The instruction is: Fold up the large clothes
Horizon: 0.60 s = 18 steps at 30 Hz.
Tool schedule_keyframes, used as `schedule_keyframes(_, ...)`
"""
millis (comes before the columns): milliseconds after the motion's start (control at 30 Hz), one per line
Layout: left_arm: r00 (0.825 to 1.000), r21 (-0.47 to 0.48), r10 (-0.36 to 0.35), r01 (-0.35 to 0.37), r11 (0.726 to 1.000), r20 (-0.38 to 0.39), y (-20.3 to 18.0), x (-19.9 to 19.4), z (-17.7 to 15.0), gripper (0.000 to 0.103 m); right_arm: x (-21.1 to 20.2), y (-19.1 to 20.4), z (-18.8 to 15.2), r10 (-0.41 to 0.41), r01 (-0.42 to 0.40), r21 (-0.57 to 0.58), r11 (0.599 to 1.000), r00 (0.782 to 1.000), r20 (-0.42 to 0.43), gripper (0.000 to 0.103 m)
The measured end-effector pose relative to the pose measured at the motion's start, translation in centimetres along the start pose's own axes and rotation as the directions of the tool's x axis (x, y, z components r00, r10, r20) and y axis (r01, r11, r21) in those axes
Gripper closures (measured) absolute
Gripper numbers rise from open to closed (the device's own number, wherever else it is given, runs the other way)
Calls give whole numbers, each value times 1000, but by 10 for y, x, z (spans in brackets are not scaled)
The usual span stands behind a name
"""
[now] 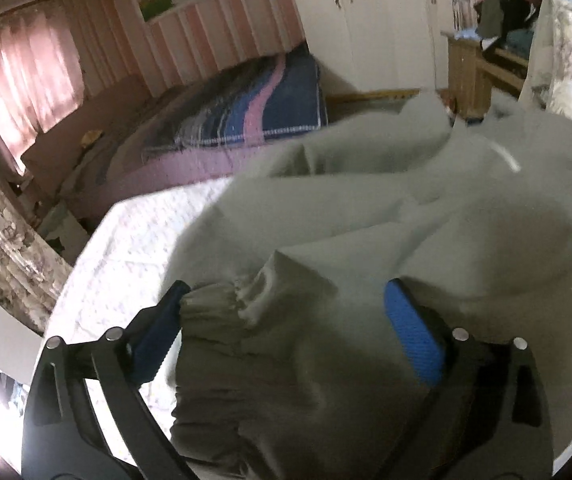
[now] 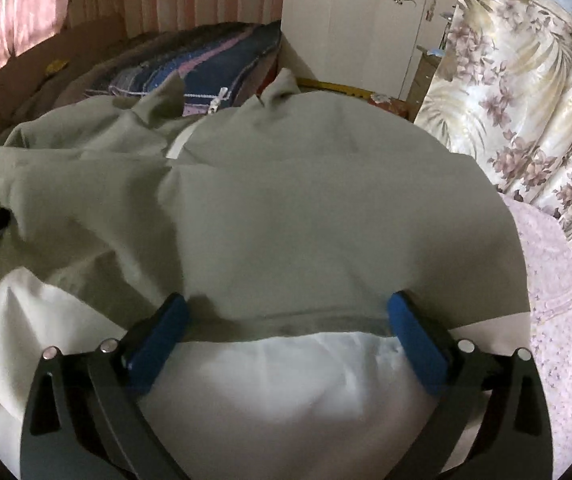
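A large grey-green jacket lies crumpled on a white bed sheet. In the left wrist view my left gripper is open, its blue pads either side of an elastic cuff of a sleeve. In the right wrist view the jacket spreads wide with its hem and white lining near me. My right gripper is open, its blue pads straddling the hem. A white zipper strip shows near the collar.
A striped blue and pink blanket lies on the bed behind. A floral curtain hangs at the right. A white wardrobe and a wooden cabinet stand at the back. A pink quilt lies at the right.
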<state>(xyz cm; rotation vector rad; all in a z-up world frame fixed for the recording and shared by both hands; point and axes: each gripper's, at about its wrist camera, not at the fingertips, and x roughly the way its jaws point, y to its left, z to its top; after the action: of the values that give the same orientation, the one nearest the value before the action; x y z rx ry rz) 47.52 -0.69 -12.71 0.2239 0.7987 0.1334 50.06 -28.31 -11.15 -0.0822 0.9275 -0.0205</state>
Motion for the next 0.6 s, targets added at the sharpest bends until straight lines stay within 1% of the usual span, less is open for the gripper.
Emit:
schedule_keyframes(133,1000,15,14,-14,1000,3,-1,-1,3,7,-5,0,-1,6,-6,-9,1000,1000,16,1)
schedule_keyframes(167,1000,21,19,-19,1000,12,1,-4,3,10,-9,-1,-1,11,-11,-12,1000,1000,21,2)
schedule_keyframes(200,1000,19,20,-20,1000,16,5,-9,3,12,-19,-3,-2,16,-16,-14,1000,999,36,2)
schedule_keyframes(267,1000,-25,-17,18,1000,26,19,-24,4,13,-47,-13,-6,26,-26,5,1000,996,86,2)
schedule_keyframes(300,999,-44,-37,38,998,38,26,-35,4,13,-62,-17,-10,38,-40,16,999,994,103,2)
schedule_keyframes(367,995,-46,-59,63,997,77,37,-61,2,12,-87,-27,-17,64,-69,36,997,990,127,2)
schedule_keyframes(467,987,-43,-89,95,995,132,53,-106,-12,11,-135,-43,-41,106,-116,50,992,979,172,2)
schedule_keyframes(500,985,-41,-97,104,994,145,58,-120,-19,10,-156,-49,-57,116,-126,44,991,975,188,2)
schedule_keyframes(533,980,-34,-107,114,993,166,66,-141,-33,10,-167,-52,-66,117,-126,37,991,974,194,2)
schedule_keyframes(600,978,-34,-107,114,993,182,77,-168,-58,7,-194,-64,-97,122,-130,24,991,969,213,2)
